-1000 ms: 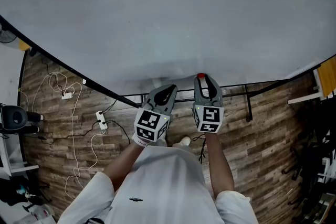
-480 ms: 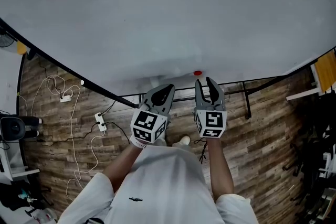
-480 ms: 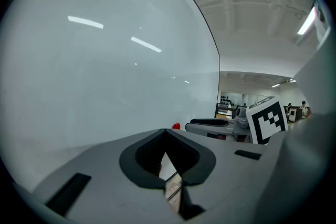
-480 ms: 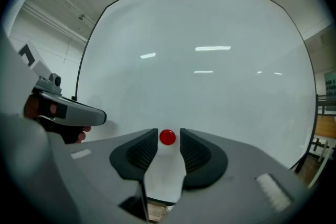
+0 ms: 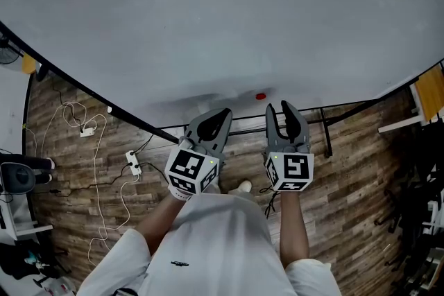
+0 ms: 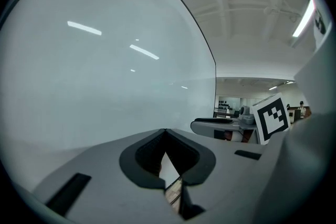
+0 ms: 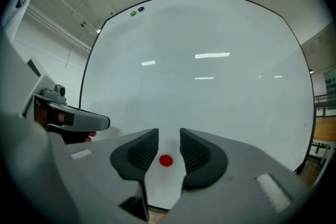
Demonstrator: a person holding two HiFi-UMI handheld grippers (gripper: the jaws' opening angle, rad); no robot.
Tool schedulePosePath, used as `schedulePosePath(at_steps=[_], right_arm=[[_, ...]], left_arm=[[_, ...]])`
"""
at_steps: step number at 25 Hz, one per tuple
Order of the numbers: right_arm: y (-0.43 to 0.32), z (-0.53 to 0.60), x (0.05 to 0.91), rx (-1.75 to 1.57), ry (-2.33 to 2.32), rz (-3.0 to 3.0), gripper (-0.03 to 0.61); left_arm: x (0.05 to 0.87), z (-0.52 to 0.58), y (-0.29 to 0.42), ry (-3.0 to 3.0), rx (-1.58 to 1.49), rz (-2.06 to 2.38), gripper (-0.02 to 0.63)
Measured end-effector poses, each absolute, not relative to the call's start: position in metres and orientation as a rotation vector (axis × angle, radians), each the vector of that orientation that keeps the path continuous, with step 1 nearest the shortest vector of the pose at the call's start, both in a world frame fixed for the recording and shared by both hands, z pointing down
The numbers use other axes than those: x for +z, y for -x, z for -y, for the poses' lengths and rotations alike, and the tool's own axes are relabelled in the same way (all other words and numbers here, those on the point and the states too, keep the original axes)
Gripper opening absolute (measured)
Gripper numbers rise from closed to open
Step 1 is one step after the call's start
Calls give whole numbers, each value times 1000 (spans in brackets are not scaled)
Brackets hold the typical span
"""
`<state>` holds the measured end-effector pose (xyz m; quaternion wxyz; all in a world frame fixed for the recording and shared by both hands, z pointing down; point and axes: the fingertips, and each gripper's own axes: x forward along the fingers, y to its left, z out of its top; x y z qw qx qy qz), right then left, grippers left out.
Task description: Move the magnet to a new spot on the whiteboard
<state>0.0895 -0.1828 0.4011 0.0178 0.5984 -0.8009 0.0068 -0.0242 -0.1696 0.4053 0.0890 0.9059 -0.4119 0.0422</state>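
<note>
Below the lower-left edge of the whiteboard (image 5: 222,17), white cables (image 5: 104,149) and a power strip (image 5: 132,159) lay on the wooden floor (image 5: 347,177). Both forearms reached forward from the white-shirted body towards the whiteboard's lower edge. The left gripper (image 5: 220,114) slanted inward to the right, its jaws closed tip to tip on nothing. The right gripper (image 5: 279,109) pointed straight at the whiteboard, roughly level. Its jaws stood well apart, though they had just drawn in slightly, and nothing was pressed between them. The hands were mostly hidden beneath the grippers' marker cubes, and the whiteboard ran off the head view at the top and both sides. Near the whiteboard's upper-left corner, a green spot (image 7: 133,12) and a blue spot (image 7: 140,9) were too small to identify. The red magnet (image 5: 261,96) sat on the whiteboard just above its lower edge, right of the left gripper's tips and just up and left of the right gripper's tips. In the right gripper view it showed in the gap between the jaws, on the whiteboard beyond them, touching neither.
</note>
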Motion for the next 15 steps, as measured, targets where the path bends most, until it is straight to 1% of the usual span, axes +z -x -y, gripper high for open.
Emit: schedulePosePath(at_steps=[7, 10, 13, 15], right_arm=[[-94, 170, 355, -78, -1886, 2515, 124], [-101, 163, 333, -136, -1916, 2511, 89], [-104, 158, 314, -190, -1919, 2507, 87], [-105, 154, 304, -220, -1931, 2502, 52]], left_arm=[[367, 164, 22, -2730, 94, 1219, 2], [352, 161, 20, -2741, 85, 1231, 2], [341, 160, 19, -2749, 71, 1234, 2], [335, 159, 19, -2757, 60, 1233, 2]])
